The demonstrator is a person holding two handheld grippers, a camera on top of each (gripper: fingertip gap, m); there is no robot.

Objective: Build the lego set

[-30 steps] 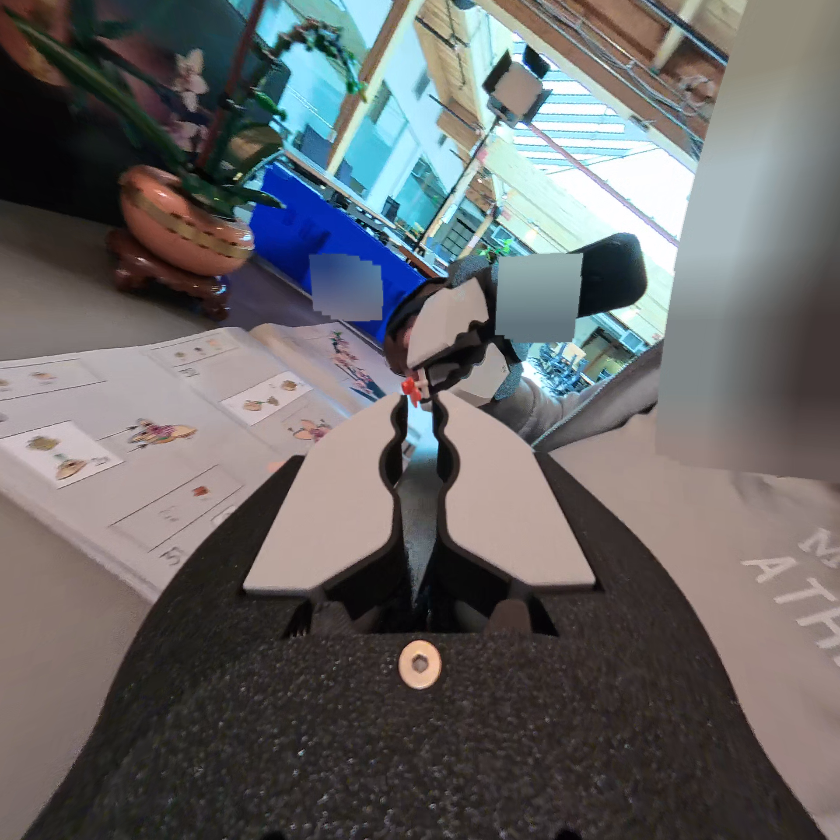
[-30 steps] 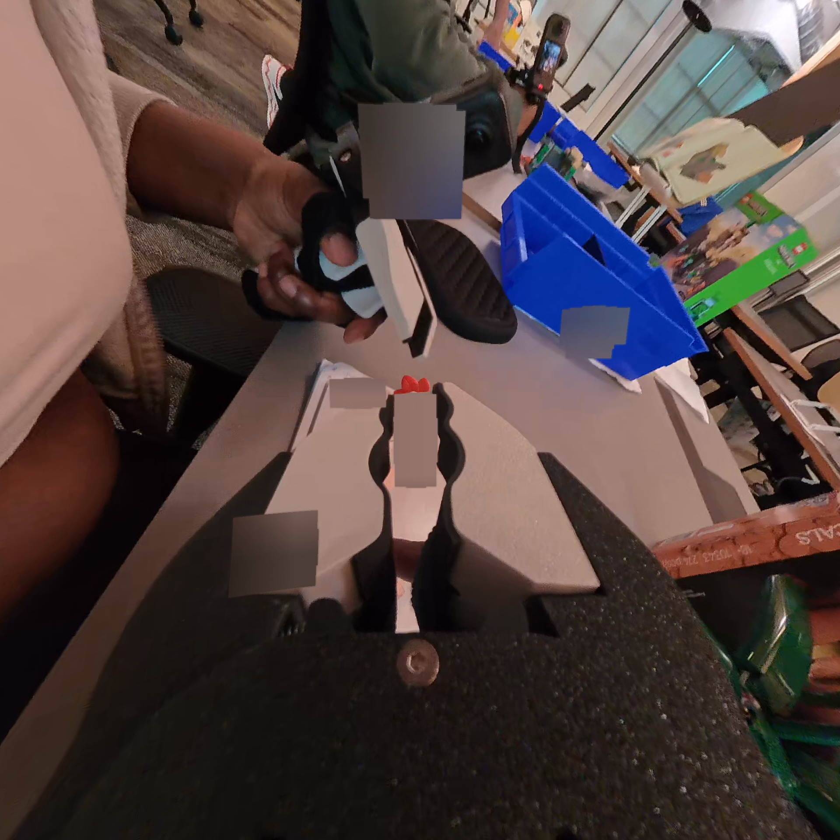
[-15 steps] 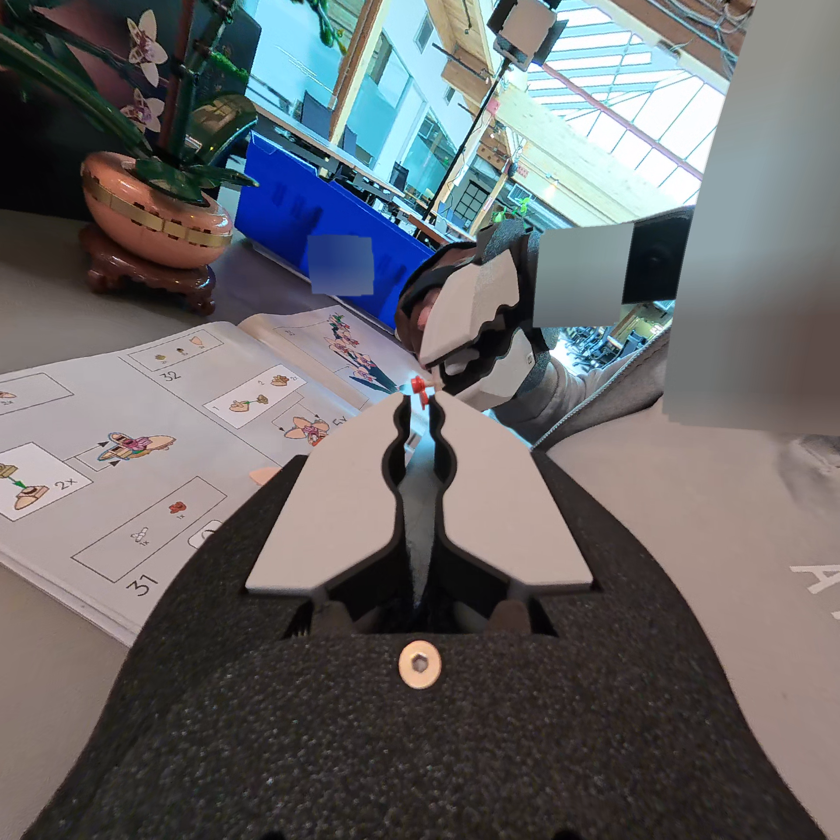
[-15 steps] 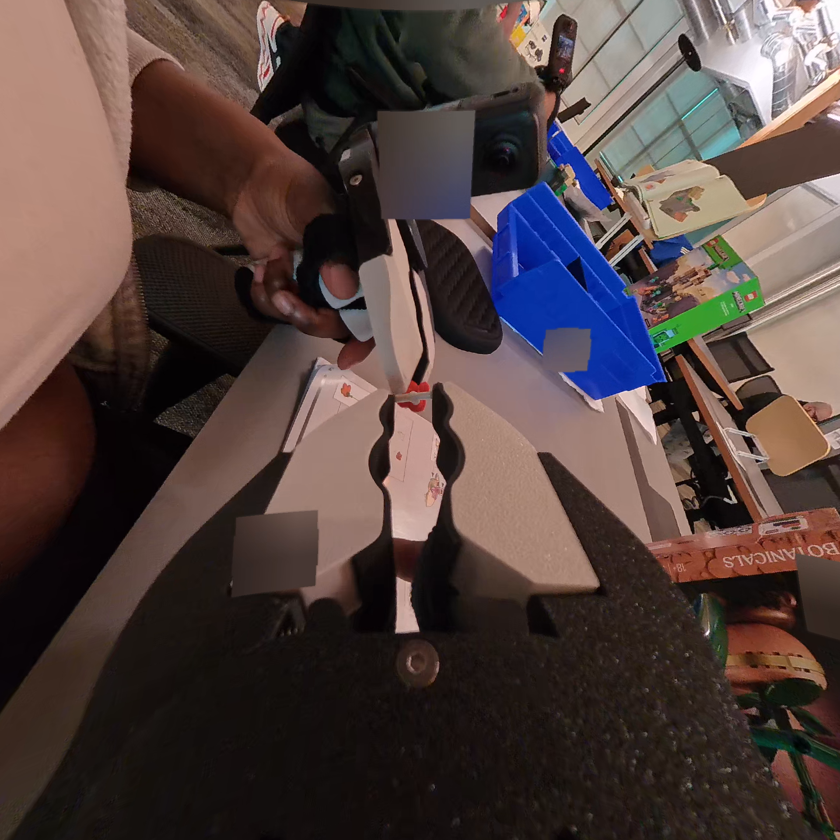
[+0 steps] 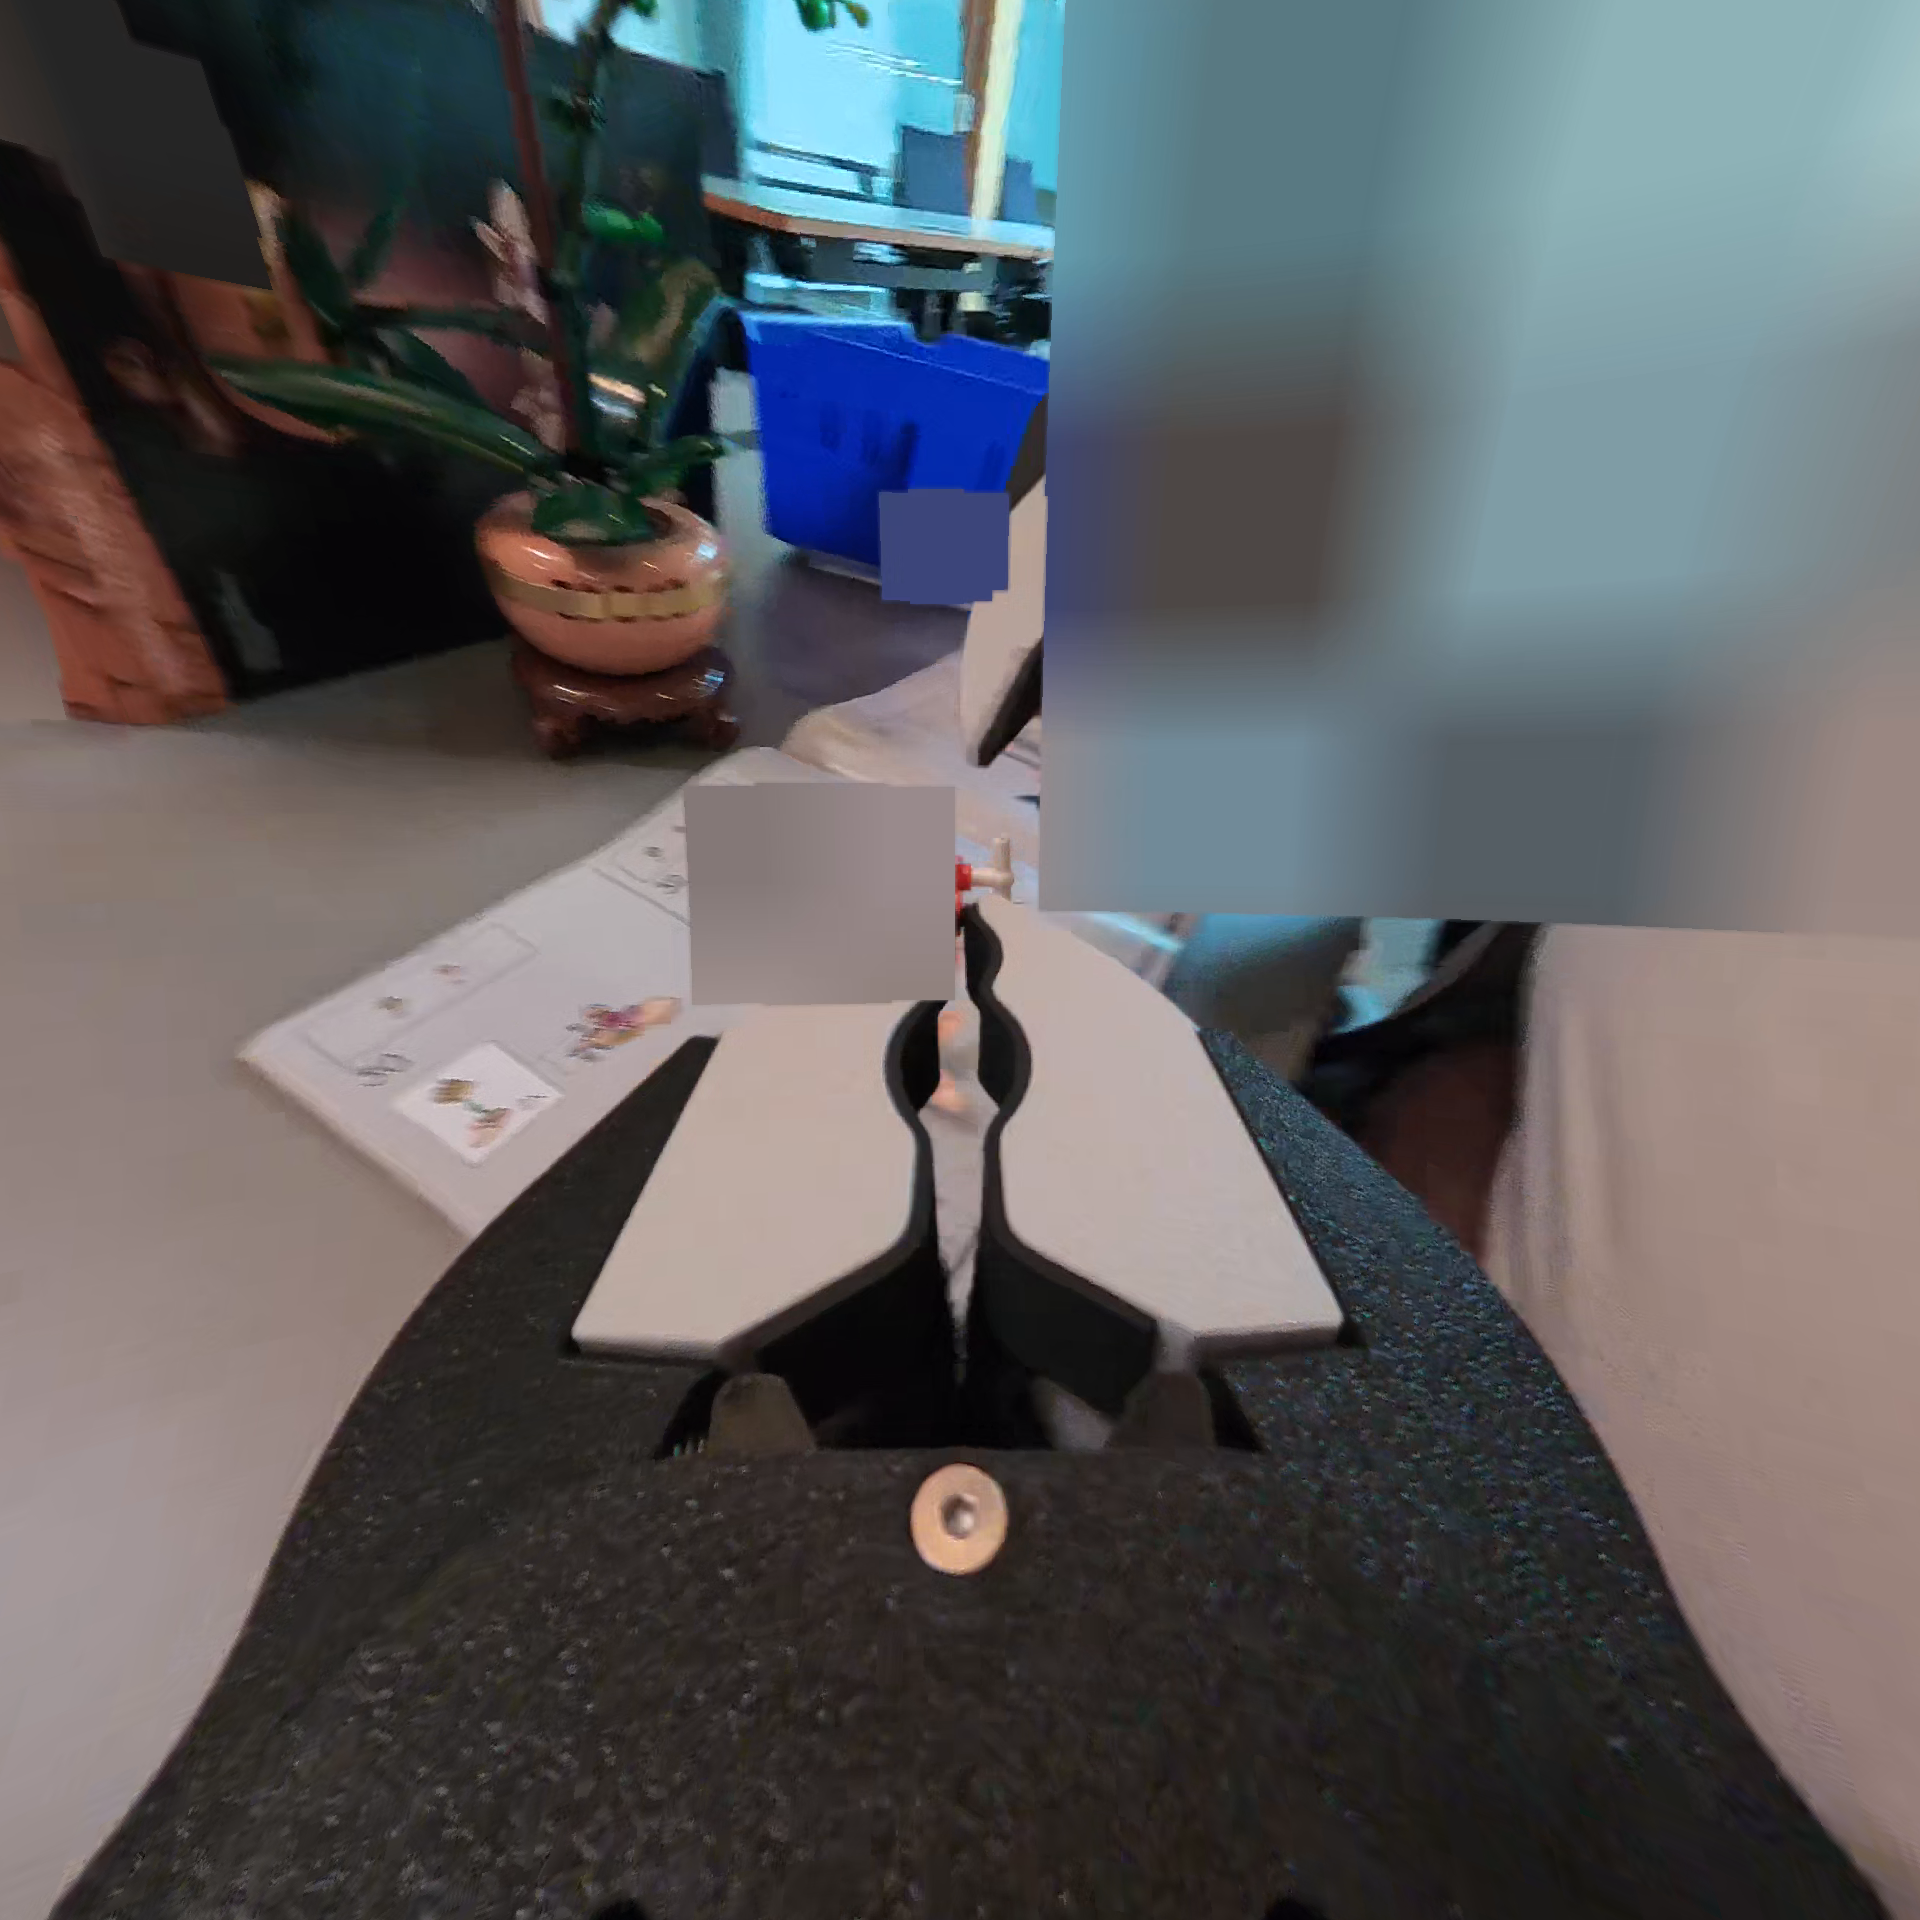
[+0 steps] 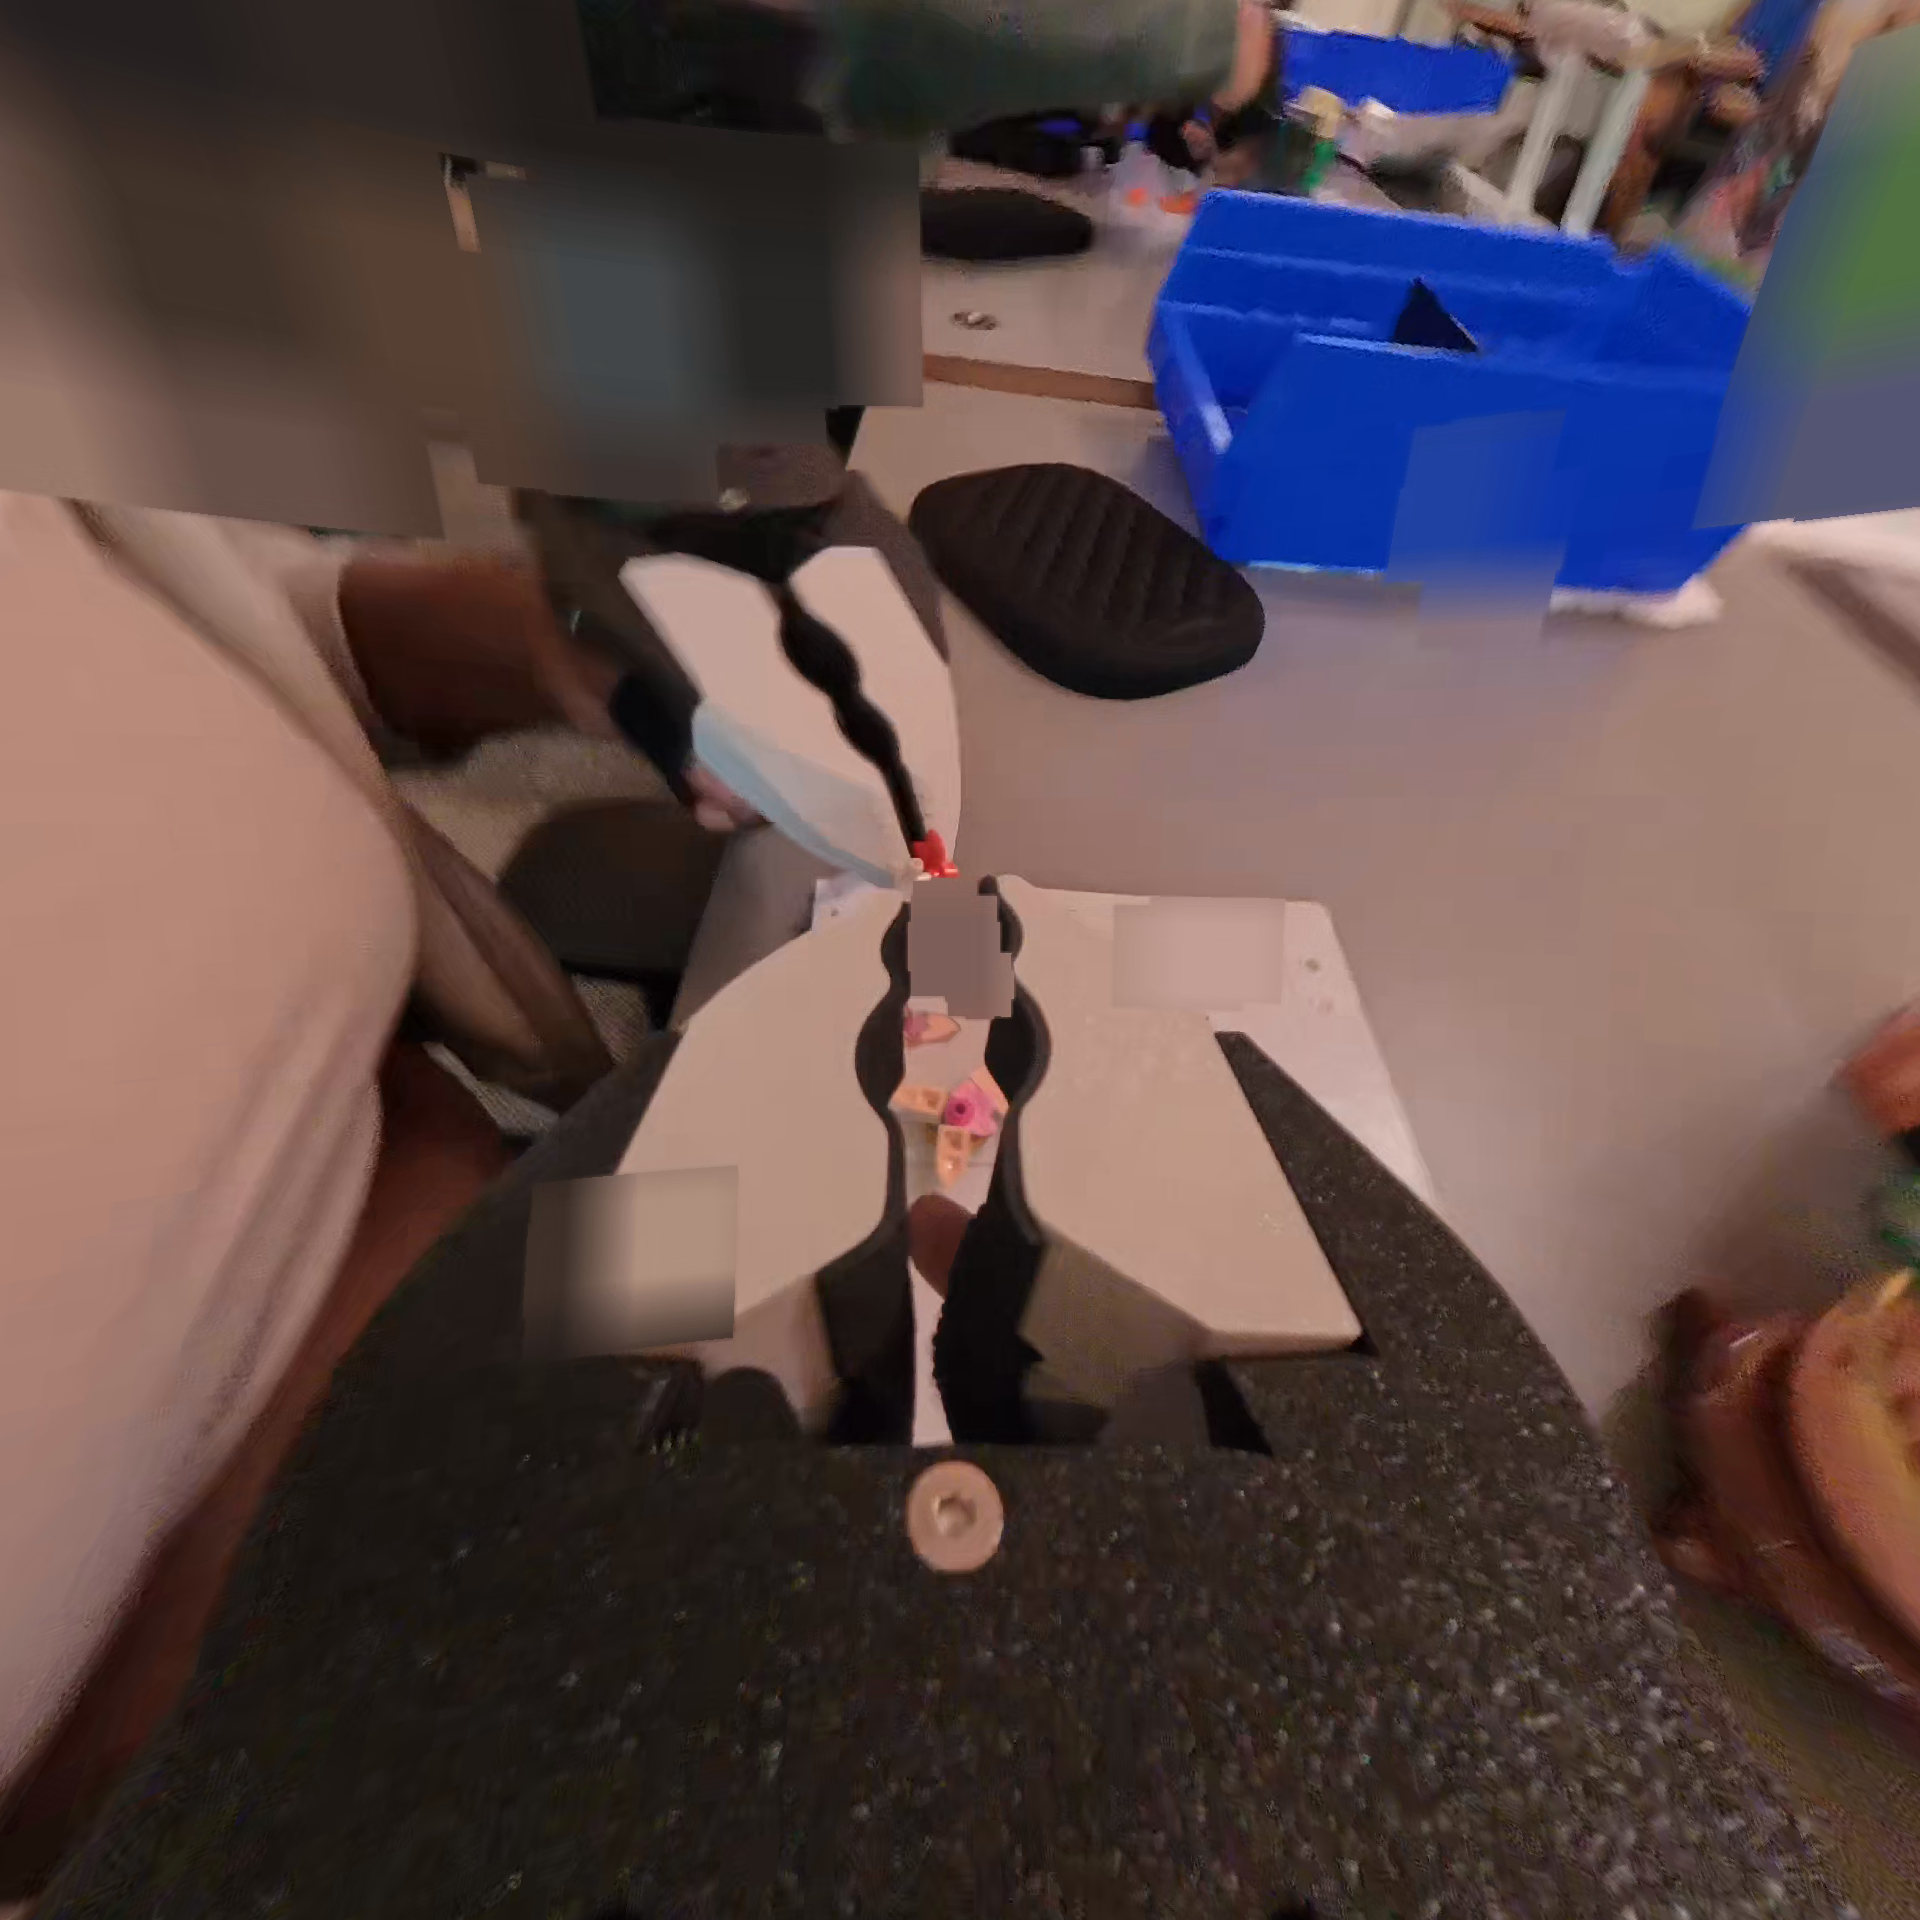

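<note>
Both grippers have tilted down toward the table [image 6: 1558, 831]; left gripper [image 6: 925, 857] stays clamped on the small red-and-white lego piece [image 6: 932, 865], right gripper [image 6: 951, 904] slightly apart, empty, over loose pink pieces [image 6: 951, 1117]

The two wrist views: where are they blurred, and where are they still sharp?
Left wrist view: the potted plant and instruction booklet are smeared, but the left gripper stays sharp. Right wrist view: the blue bin is soft, while the right gripper stays fairly crisp.
</note>
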